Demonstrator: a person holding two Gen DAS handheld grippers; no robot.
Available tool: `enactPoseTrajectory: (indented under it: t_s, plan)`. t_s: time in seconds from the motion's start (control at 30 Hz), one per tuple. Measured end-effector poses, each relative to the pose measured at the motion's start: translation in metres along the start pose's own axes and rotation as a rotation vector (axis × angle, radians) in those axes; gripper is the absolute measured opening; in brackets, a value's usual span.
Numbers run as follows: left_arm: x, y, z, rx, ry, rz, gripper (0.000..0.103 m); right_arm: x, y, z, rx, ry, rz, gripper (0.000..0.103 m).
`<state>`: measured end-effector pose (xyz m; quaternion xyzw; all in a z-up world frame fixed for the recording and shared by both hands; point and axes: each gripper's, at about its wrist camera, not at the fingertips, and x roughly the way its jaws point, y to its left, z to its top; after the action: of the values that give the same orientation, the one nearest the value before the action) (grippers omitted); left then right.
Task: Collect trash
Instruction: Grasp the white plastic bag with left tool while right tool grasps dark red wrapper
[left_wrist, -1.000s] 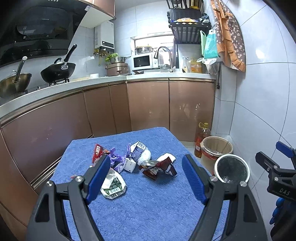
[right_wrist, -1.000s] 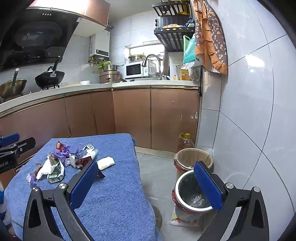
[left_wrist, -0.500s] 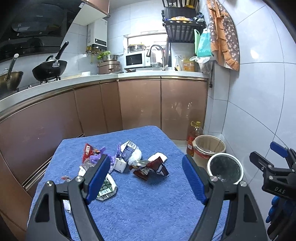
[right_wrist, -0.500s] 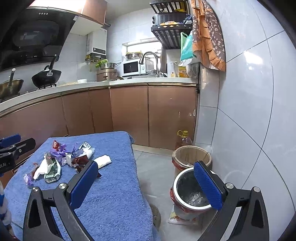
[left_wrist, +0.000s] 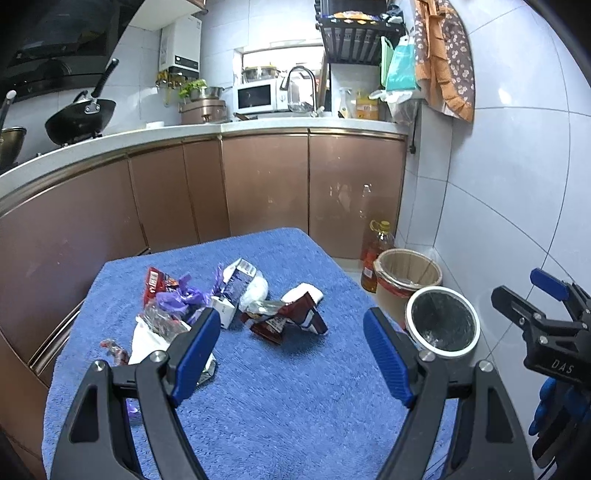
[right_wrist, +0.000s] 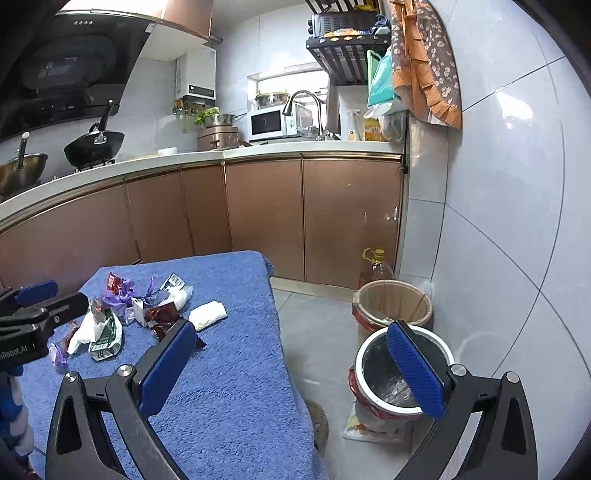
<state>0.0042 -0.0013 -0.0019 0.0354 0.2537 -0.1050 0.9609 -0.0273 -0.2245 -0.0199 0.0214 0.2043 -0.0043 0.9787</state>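
Blue left gripper (left_wrist: 291, 354) pad hides a green wrapper (left_wrist: 207, 373) (jaws wide).

This is a home kitchen. Along the left of both views runs a white countertop (left_wrist: 258, 127) over copper-brown cabinet doors (right_wrist: 347, 218). At upper left hangs a black range hood (right_wrist: 66, 74) above 2 woks (right_wrist: 94, 142) on the hob. At top centre stand a white microwave (left_wrist: 258, 96), a curved sink faucet (right_wrist: 303, 107) and a wall-mounted water heater (left_wrist: 181, 44). White wall tiles (right_wrist: 517, 184) fill the right side, with a floral apron (left_wrist: 443, 55) hung at upper right.
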Motion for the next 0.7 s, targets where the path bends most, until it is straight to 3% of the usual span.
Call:
enactPoseTrajectory:
  t_s: [0.2, 0.33, 0.47, 0.53, 0.7]
  plan:
    - [0.017, 0.015, -0.007, -0.015, 0.037, -0.027, 0.079, 0.014, 0.004, 0.000, -0.017, 0.032, 0.030, 0.103]
    - [0.029, 0.046, -0.014, -0.047, 0.070, -0.007, 0.079, 0.030, 0.010, -0.001, -0.029, 0.068, 0.075, 0.103]
    - [0.037, 0.090, -0.023, -0.089, 0.113, 0.024, 0.079, 0.050, 0.021, -0.002, -0.043, 0.110, 0.149, 0.101]
    - [0.040, 0.116, -0.029, -0.109, 0.139, 0.042, 0.079, 0.063, 0.028, -0.003, -0.048, 0.141, 0.203, 0.094]
    - [0.051, 0.167, -0.041, -0.149, 0.209, 0.030, 0.078, 0.101, 0.054, -0.007, -0.091, 0.218, 0.336, 0.087]
